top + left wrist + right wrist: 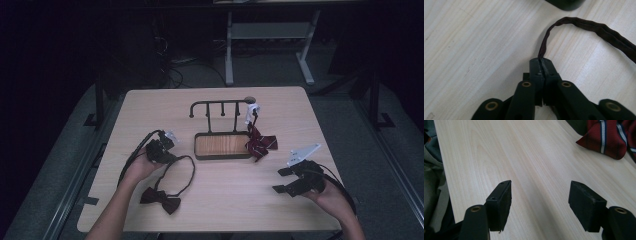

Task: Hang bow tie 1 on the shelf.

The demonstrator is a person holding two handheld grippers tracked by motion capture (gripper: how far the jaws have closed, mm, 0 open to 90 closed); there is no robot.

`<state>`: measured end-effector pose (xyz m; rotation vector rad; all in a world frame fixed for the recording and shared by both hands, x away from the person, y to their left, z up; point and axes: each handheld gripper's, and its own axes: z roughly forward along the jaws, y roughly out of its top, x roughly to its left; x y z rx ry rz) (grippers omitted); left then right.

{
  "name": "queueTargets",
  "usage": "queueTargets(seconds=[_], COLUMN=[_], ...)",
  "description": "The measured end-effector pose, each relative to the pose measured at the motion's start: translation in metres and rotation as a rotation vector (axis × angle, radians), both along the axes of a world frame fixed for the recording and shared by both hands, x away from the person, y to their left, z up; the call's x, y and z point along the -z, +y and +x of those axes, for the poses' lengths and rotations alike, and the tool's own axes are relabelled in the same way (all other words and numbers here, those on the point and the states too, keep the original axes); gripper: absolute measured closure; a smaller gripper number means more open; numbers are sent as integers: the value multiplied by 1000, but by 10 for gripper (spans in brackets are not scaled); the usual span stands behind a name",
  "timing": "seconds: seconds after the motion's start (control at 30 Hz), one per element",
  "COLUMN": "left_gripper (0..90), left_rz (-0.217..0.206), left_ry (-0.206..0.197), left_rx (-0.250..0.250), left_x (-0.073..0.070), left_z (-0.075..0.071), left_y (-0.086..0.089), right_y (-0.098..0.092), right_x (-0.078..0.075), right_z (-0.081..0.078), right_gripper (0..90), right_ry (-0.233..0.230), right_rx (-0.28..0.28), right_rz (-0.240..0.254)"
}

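Now your left hand-held gripper is pinched on the thin dark neck strap of the maroon bow tie lying on the desk; lift slowly toward the black hook rack, your right hand-held gripper waiting wide apart.

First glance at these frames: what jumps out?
The left tongs are shut on the thin strap of a dark bow tie lying at the table's near left. Behind it, a dark hook rack rises over a wooden tray, with a red striped bow tie hanging at its right end. The right tongs hover open above bare wood.
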<state>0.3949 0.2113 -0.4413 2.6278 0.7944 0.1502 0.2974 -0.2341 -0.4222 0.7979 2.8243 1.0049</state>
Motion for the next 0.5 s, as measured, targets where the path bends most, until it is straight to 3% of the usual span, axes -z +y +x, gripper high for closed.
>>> queueTargets(seconds=[0.2, 0.5], left_gripper=[897, 897], left_rz=[-21, -54], left_ry=[16, 7], left_rx=[12, 41], left_x=[-3, -19], left_z=[-2, -10], left_y=[3, 11], right_y=[0, 0], right_x=[1, 3], right_z=[0, 0], right_gripper=[342, 340], right_ry=[-1, 1], right_rx=[6, 7], right_rz=[4, -4])
